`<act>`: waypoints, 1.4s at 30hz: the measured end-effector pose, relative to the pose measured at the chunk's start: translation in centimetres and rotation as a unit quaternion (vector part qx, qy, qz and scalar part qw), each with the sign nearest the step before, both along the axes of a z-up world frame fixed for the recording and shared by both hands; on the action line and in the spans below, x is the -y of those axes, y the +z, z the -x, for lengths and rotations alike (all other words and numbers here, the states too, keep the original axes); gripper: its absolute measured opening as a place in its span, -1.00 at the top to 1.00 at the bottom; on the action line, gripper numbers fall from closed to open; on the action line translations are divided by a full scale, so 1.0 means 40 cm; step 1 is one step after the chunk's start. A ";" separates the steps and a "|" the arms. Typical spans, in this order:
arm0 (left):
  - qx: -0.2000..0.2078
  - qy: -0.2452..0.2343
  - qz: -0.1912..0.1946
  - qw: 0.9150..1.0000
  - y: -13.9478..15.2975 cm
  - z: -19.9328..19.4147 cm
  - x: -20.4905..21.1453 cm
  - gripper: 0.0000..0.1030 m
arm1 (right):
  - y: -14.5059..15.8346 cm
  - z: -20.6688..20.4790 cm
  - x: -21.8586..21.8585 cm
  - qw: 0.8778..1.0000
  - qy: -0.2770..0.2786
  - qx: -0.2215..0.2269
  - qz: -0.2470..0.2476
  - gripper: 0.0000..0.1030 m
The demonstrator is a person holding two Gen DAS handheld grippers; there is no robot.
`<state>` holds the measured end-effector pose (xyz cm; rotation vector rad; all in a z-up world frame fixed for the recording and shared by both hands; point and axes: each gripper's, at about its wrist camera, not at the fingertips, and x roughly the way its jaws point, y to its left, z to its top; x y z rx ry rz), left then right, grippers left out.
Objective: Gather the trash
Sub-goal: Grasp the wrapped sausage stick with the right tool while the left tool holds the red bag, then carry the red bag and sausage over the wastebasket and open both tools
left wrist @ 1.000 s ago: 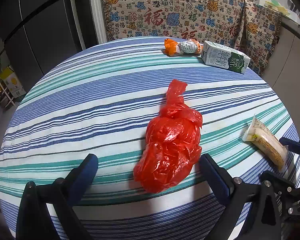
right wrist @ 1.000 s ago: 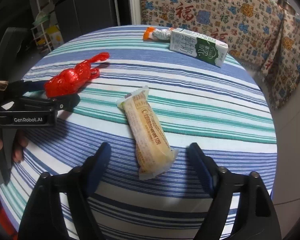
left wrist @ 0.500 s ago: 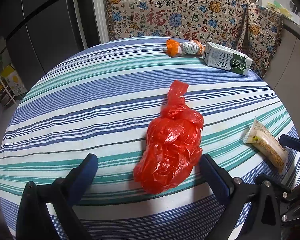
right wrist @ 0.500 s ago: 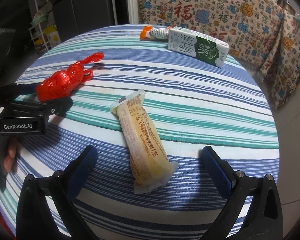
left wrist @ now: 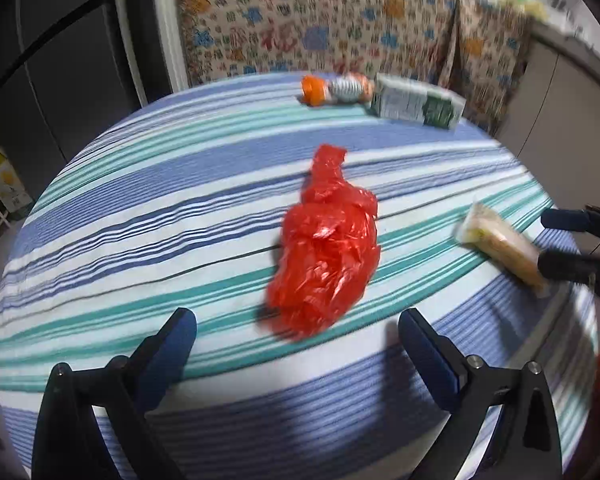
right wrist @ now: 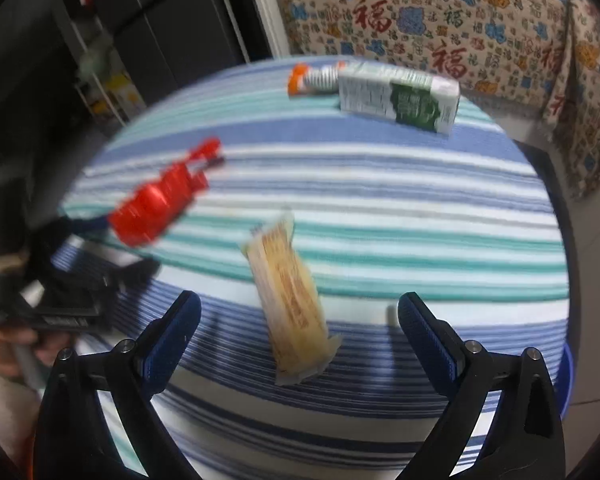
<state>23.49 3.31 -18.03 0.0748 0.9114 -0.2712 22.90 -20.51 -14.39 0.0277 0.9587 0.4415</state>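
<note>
Well, both tongs gape, gripping nothing; the right gripper (right wrist: 298, 320) is closing slightly. Left gripper (left wrist: 298, 332) faces a crinkly red plastic bag (left wrist: 324, 256). A smooth oblong snack wrapper (right wrist: 290, 300) lies on striped woven cloth (right wrist: 420, 208).

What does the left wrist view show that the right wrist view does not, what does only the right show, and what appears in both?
Only the left wrist view: the right tongs side-on, closing, with the snack packet between them unpressed.
Only the right wrist view: the hand holding the left tongs, and a blue rim below the striped tablecloth.
Both: red bag, milk carton, orange-ended wrapper, patterned throw.
</note>
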 end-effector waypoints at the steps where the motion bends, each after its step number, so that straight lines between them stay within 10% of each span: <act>1: 0.003 -0.009 0.022 1.000 0.010 0.007 -0.014 -1.00 | 0.010 -0.001 0.004 1.000 0.008 0.003 0.002 -0.93; 11: -0.012 -0.064 0.006 0.998 0.044 -0.069 0.052 -0.97 | 0.012 -0.017 -0.099 0.993 0.096 0.005 0.064 -0.56; 14: -0.022 -0.053 0.015 0.998 0.033 -0.100 0.045 -0.57 | -0.010 -0.028 -0.110 0.993 0.093 -0.007 0.071 -0.39; 17: -0.020 -0.057 0.017 0.998 0.033 -0.098 0.044 0.14 | -0.024 -0.028 -0.113 0.993 0.095 -0.009 0.071 0.68; 29: 0.025 -0.075 0.051 0.996 0.116 0.023 0.143 0.17 | 0.043 0.021 0.028 1.000 0.026 -0.002 -0.012 0.75; 42: 0.020 -0.152 0.091 0.984 0.179 0.096 0.472 0.17 | 0.096 0.107 0.417 0.985 -0.149 0.020 -0.079 0.75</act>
